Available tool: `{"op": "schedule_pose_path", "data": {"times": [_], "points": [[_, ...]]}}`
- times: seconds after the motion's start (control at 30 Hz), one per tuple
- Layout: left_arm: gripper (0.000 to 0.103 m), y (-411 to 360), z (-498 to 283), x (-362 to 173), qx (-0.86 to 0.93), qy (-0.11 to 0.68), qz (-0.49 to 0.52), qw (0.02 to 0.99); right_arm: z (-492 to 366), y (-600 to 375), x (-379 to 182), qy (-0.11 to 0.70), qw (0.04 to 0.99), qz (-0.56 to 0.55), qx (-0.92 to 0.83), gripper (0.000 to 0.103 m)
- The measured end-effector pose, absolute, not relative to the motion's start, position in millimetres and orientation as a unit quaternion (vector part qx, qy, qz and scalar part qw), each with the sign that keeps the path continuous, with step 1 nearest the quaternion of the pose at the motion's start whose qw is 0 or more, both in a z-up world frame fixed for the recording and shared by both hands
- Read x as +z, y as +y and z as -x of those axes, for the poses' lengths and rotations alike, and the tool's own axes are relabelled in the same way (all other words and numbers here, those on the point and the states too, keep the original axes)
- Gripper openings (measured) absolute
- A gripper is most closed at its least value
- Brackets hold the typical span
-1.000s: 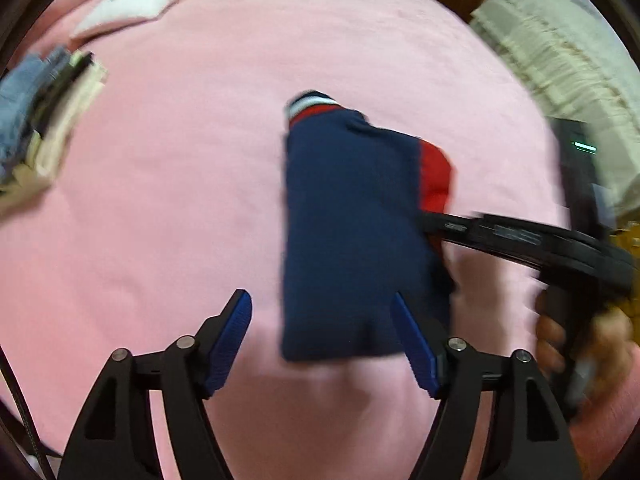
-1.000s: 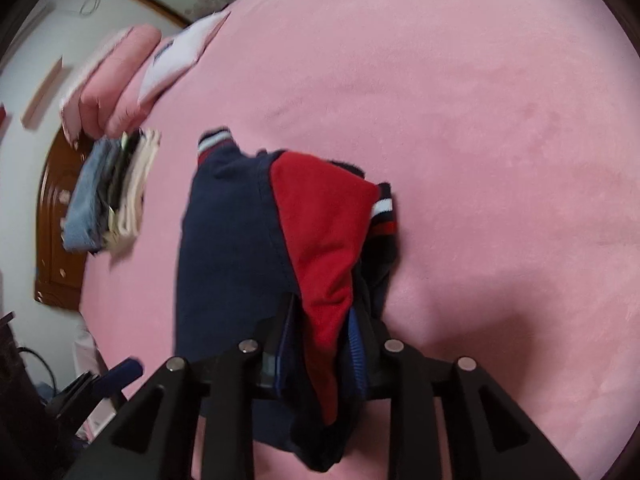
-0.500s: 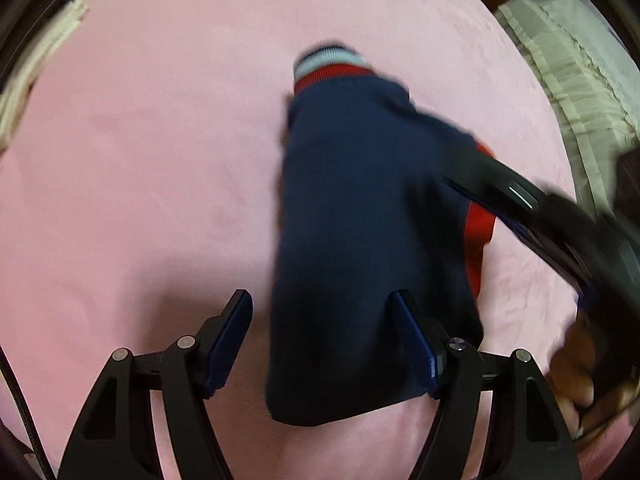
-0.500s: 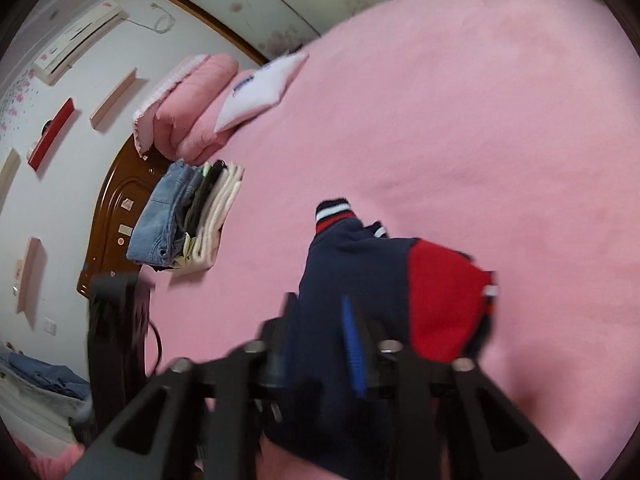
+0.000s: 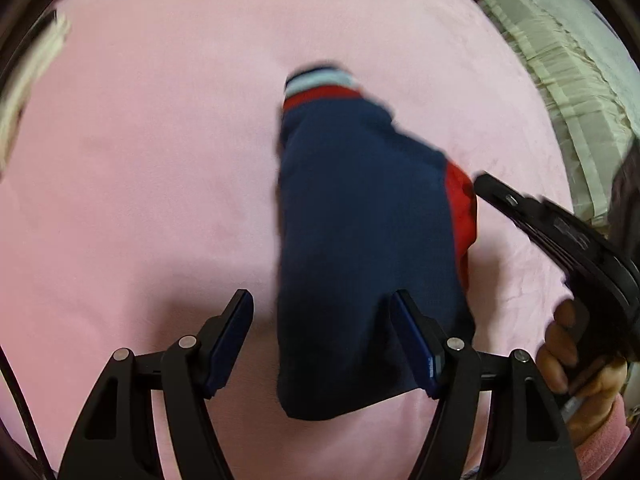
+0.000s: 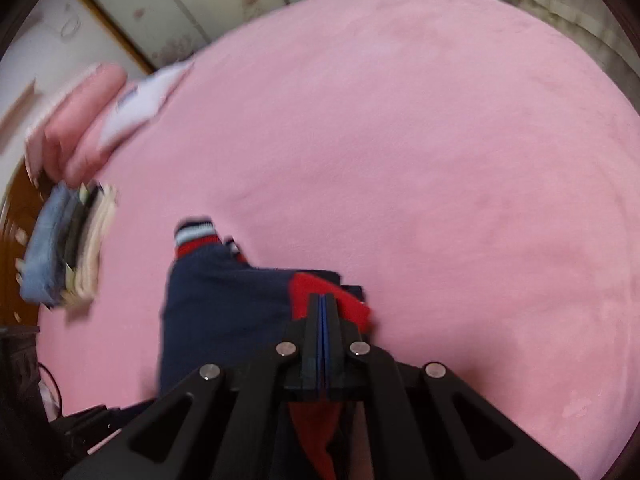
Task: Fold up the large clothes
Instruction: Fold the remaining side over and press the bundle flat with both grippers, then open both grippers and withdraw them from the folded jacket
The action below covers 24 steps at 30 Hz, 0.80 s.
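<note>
Garment: a folded navy sweater (image 5: 360, 240) with a red panel and striped cuff lay on the pink bed (image 5: 140, 200).
Left claw (image 5: 324, 344): spread wide, holding nothing, its blue pads either side of the sweater's near end.
Right claw (image 6: 324, 312): pressed closed, nothing visibly between the pads, over the sweater's red panel.
Stack: folded clothes (image 6: 64, 248) lay well left of the sweater.
Pillows: a pink roll (image 6: 80, 120) and a white pillow (image 6: 140, 104) lay beyond the sweater.
</note>
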<state>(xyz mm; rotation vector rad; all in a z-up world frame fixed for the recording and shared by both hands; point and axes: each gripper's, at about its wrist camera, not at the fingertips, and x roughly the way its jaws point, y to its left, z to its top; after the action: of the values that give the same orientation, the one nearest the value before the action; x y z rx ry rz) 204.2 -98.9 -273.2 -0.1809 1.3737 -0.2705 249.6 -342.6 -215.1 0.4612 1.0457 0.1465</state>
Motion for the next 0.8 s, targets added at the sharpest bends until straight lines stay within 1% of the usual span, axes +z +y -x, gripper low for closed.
{"op": "schedule_pose_path", "data": {"times": [0.07, 0.17, 0.23, 0.27, 0.3, 0.37, 0.47, 0.53, 0.67, 0.8], "points": [[0.069, -94, -207, -264, -0.13, 0.623, 0.081, 0.767, -239, -341, -210, 0.492, 0.832, -0.235, 0.107, 0.0], [0.069, -89, -214, -269, -0.135, 0.631, 0.081, 0.76, -224, -320, -219, 0.534, 0.792, -0.229, 0.187, 0.0], [0.066, -88, -220, -279, -0.139, 0.647, 0.084, 0.745, -215, -300, -231, 0.561, 0.78, -0.196, 0.196, 0.0], [0.062, -87, -222, -285, -0.138, 0.656, 0.08, 0.738, -211, -290, -238, 0.577, 0.777, -0.171, 0.185, 0.0], [0.061, -90, -220, -292, -0.134, 0.661, 0.068, 0.735, -207, -286, -243, 0.581, 0.779, -0.158, 0.176, 0.0], [0.061, -92, -217, -300, -0.13, 0.659, 0.046, 0.739, -201, -286, -247, 0.571, 0.786, -0.172, 0.162, 0.0], [0.062, -94, -211, -302, -0.132, 0.649, 0.043, 0.748, -193, -299, -251, 0.561, 0.79, -0.21, 0.129, 0.0], [0.062, -93, -209, -304, -0.127, 0.646, 0.046, 0.751, -189, -308, -253, 0.564, 0.797, -0.195, 0.092, 0.0], [0.062, -98, -201, -289, -0.109, 0.637, 0.035, 0.762, -182, -328, -249, 0.586, 0.797, -0.143, 0.008, 0.0], [0.064, -98, -190, -276, -0.094, 0.638, 0.036, 0.764, -166, -348, -236, 0.593, 0.782, -0.194, -0.007, 0.001]]}}
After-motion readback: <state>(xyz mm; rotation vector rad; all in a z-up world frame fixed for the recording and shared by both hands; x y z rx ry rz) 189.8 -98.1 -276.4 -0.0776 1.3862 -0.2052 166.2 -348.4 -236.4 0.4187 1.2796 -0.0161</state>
